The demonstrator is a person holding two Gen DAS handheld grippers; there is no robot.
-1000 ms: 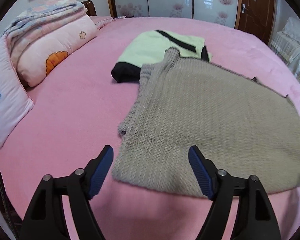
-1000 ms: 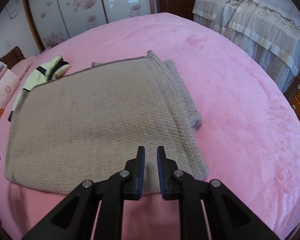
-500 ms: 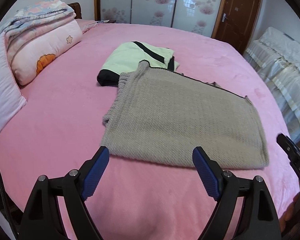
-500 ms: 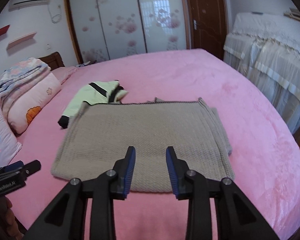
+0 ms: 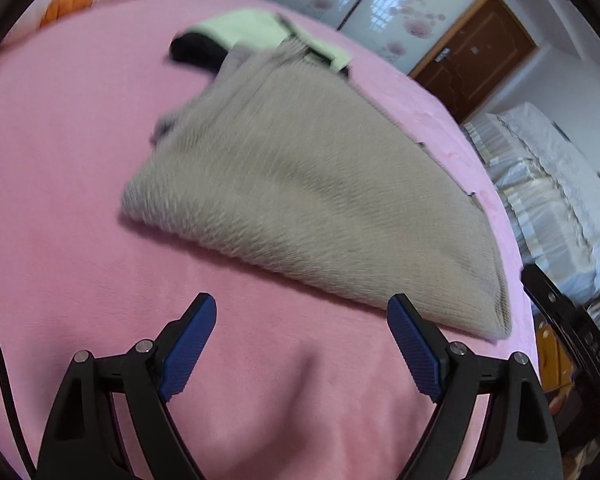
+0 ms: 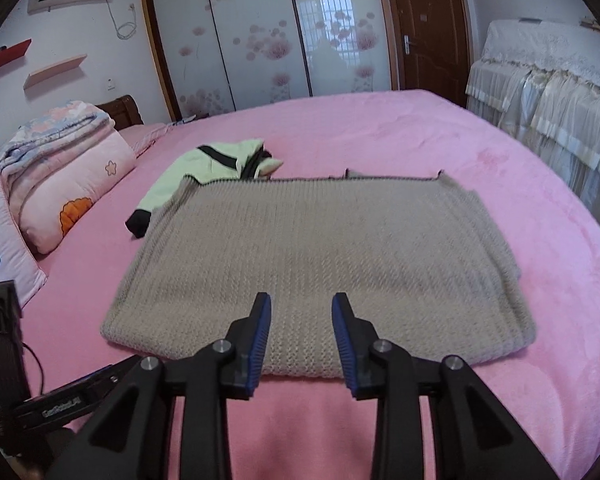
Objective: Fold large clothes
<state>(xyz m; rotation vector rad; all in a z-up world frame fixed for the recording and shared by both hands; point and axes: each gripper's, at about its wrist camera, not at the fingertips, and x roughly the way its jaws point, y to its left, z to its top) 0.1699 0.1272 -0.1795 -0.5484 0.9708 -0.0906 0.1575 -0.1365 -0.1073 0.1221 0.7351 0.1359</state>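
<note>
Lying flat on the pink bedspread (image 6: pixel 420 128), the grey knitted sweater (image 6: pixel 320 248) sits folded into a broad rectangle, its near edge just in front of both tools. Right gripper (image 6: pixel 301 304) hovers over that near edge, blue pads parted with nothing between them. Left gripper (image 5: pixel 302 312) hangs above bare bedspread (image 5: pixel 60 200) near the sweater (image 5: pixel 308 200), jaws spread wide and empty; that view is motion-blurred, so whether the tips touch the cover cannot be told. Pale green garment with black trim (image 6: pixel 208 164) lies at the sweater's far left corner, apparently tucked partly under it. Pink quilt roll (image 6: pixel 60 168) rests at far left. Cream-draped furniture (image 6: pixel 548 92) stands at right, beyond the bed. Brown door (image 6: pixel 428 28) and flowered sliding panels (image 6: pixel 260 40) line the far wall.
</note>
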